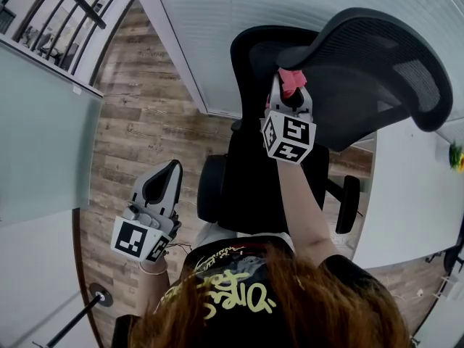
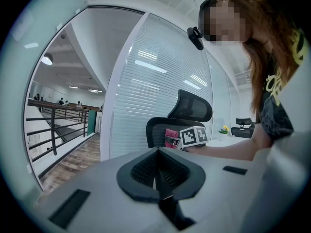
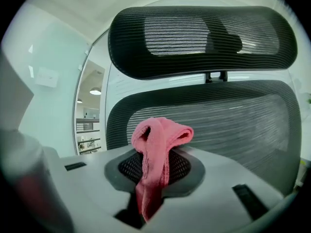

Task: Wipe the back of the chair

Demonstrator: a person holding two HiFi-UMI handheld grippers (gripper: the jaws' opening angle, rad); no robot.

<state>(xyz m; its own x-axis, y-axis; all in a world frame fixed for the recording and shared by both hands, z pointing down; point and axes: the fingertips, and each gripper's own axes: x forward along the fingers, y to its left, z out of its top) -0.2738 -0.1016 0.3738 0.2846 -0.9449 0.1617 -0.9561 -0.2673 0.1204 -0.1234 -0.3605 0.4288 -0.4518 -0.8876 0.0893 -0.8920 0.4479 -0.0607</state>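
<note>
- Head view, far left: a wooden floor (image 1: 145, 129) and a stair railing (image 1: 65, 9) are being taken in, both well clear of the work.
- The left gripper (image 1: 165, 182) is being held low at the person's side, well apart from the chair (image 1: 250, 165). Its jaws are being pressed together with nothing between them.
- At centre, the chair is being faced, with its armrests (image 1: 210, 187) and seat lying between the person and the mesh backrest (image 3: 233, 125). The seat is being judged the one thing to be reached over.
- The right gripper (image 1: 290, 96) is being raised to the backrest, just under the headrest (image 3: 194, 38). Its jaws are being clamped on a pink cloth (image 3: 158, 144), whose folded loop is being pointed at the mesh. Whether cloth and mesh are touching cannot be told.
- The task is being judged barely begun. The cloth is being brought to one spot near the middle of the backrest, no wiped stretch is being shown, and the whole span of mesh is being left to cover.
- Far right: a white desk (image 1: 413, 194) is being seen just beside the chair, and it is being reckoned likely to crowd strokes toward that edge.
</note>
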